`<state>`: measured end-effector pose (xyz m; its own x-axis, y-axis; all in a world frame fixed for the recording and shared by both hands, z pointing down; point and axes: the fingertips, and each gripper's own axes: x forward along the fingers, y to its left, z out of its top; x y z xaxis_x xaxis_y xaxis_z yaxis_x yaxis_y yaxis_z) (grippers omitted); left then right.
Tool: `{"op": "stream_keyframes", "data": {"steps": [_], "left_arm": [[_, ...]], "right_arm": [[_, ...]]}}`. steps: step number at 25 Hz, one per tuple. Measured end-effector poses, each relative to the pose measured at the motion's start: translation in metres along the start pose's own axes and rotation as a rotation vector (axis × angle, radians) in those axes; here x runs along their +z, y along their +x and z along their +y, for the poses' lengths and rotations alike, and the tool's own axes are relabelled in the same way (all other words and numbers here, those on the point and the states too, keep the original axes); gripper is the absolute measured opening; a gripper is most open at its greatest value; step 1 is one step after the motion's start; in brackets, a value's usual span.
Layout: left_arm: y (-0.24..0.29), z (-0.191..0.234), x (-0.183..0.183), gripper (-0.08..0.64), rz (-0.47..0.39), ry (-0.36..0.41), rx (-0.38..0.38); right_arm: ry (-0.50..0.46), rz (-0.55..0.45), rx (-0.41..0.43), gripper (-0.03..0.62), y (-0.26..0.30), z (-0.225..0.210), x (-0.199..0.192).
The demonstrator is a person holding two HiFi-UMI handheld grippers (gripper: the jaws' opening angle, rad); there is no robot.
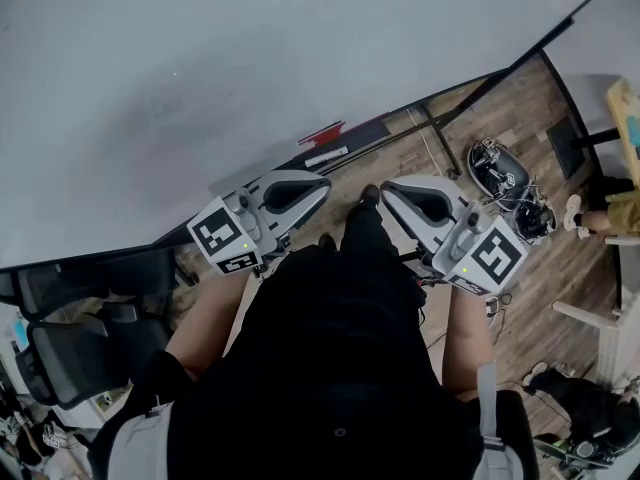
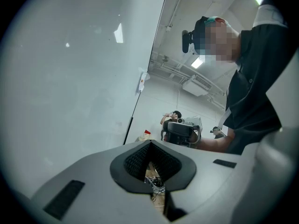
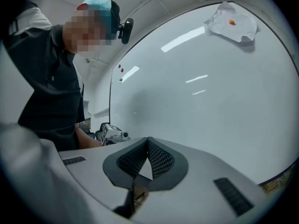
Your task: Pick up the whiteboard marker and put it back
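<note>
In the head view a whiteboard (image 1: 200,78) fills the upper part. Along its lower edge runs a dark tray (image 1: 360,138). On it lie a small red item (image 1: 323,133) and a white stick-like item (image 1: 327,155), possibly the marker; I cannot tell which. My left gripper (image 1: 318,186) and right gripper (image 1: 388,192) hover side by side just below the tray, apart from both items. Both are shut with nothing between their pads, as the left gripper (image 2: 150,143) and right gripper (image 3: 148,139) show in their own views. No marker appears in either gripper view.
A black office chair (image 1: 75,343) stands at the lower left. Cables and gear (image 1: 505,173) lie on the wooden floor at right, near another person's feet (image 1: 585,213). A crumpled paper (image 3: 232,22) is stuck to the board. Another person (image 2: 175,116) sits far off.
</note>
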<state>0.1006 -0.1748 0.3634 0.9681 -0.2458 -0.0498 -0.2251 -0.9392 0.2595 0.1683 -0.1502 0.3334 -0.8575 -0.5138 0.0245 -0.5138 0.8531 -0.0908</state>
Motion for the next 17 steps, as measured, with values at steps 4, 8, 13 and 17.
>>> {"op": "stream_keyframes", "data": {"steps": [4,8,13,17], "left_arm": [[0.003,-0.001,-0.006,0.012,-0.002,-0.013,-0.006],[0.006,0.000,-0.016,0.012,-0.008,-0.042,0.000],[0.014,0.007,-0.019,0.012,-0.003,-0.038,0.056],[0.021,0.015,-0.027,0.012,0.033,-0.038,0.089]], "right_arm": [[-0.003,0.031,-0.019,0.018,-0.007,-0.002,-0.006],[-0.021,0.055,-0.015,0.018,-0.014,-0.001,-0.011],[-0.005,0.074,0.014,0.018,-0.018,-0.012,-0.017],[0.060,0.062,0.009,0.018,-0.022,-0.033,-0.024]]}}
